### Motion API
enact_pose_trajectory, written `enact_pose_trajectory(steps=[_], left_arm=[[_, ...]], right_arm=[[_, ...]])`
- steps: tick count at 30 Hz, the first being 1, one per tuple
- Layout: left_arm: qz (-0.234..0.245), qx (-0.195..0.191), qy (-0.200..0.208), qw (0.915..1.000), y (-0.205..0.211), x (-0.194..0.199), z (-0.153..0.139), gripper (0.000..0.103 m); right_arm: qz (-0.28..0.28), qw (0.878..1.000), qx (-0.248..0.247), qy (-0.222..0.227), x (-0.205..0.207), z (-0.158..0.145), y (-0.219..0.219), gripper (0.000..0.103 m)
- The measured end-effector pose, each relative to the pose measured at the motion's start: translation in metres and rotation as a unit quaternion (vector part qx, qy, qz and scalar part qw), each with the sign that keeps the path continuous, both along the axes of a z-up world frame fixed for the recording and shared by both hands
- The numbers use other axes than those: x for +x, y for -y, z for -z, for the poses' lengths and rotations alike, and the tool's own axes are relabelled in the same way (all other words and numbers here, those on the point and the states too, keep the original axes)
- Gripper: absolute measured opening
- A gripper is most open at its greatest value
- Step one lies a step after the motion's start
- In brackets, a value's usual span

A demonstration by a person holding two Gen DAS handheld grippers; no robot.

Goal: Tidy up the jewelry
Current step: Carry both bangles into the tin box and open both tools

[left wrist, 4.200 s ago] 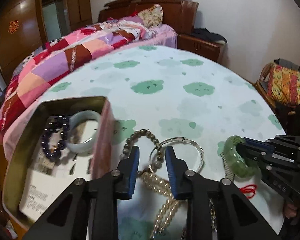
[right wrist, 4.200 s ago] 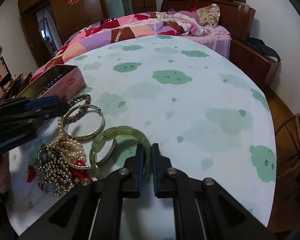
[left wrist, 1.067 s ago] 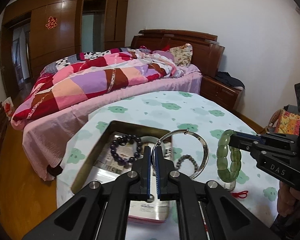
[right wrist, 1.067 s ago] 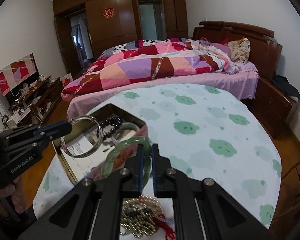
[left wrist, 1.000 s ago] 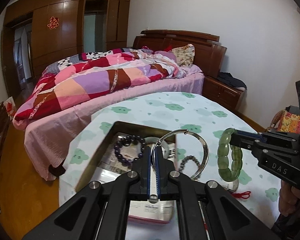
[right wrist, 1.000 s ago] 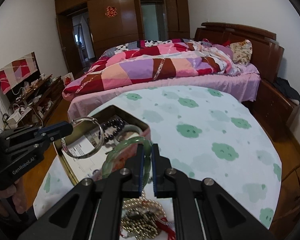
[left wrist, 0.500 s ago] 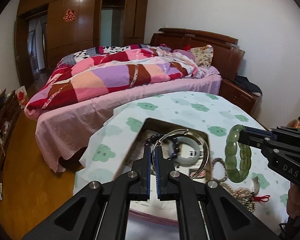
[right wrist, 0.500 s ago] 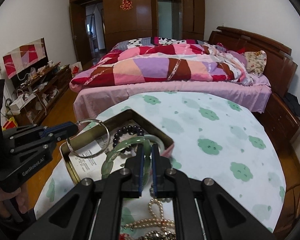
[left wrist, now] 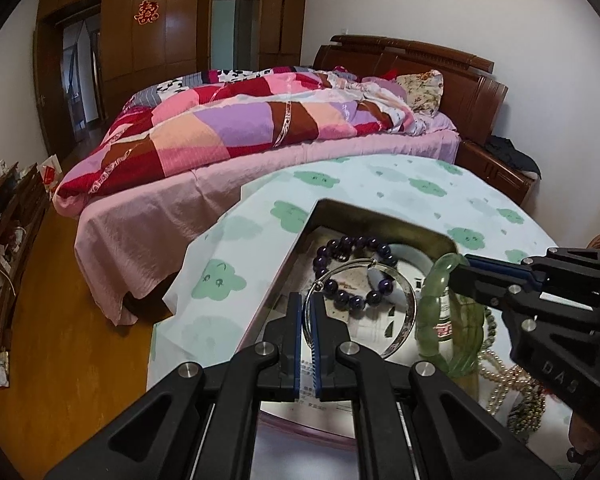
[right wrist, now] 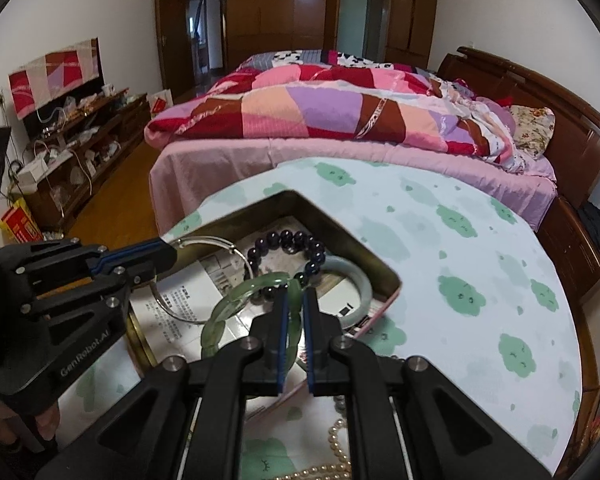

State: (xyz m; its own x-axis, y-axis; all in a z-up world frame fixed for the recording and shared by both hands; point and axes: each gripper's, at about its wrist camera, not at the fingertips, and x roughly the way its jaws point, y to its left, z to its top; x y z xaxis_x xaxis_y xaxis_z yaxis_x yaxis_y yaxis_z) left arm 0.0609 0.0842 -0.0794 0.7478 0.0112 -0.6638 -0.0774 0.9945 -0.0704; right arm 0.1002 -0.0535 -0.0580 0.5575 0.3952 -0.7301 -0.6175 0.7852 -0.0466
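Note:
An open tin box sits at the near left of the round table. A dark purple bead bracelet and a pale jade bangle lie inside it on printed paper. My left gripper is shut on a thin silver bangle, which hangs just above the tin's floor. My right gripper is shut on a green jade bracelet, held over the tin's near side beside the silver bangle.
A heap of pearl strands and beaded jewelry lies on the cloud-print tablecloth just right of the tin. A bed with a patchwork quilt stands close behind the table, and wooden floor lies to the left.
Both grippers have carried their bracelets leftward and lower, from beside the tin to over its inside. Several seconds ago the left gripper was open above the silver bangle on the table.

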Motion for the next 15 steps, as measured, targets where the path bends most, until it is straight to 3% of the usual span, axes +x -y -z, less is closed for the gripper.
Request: enact_pose_trajectory(steps=[15], left_arm=[[0.005,0.017,-0.011,0.9998,0.001,0.008,0.017,0.004]], right_arm=[[0.018,0.999,-0.037,-0.026,0.014,0.032,-0.006,0.009]])
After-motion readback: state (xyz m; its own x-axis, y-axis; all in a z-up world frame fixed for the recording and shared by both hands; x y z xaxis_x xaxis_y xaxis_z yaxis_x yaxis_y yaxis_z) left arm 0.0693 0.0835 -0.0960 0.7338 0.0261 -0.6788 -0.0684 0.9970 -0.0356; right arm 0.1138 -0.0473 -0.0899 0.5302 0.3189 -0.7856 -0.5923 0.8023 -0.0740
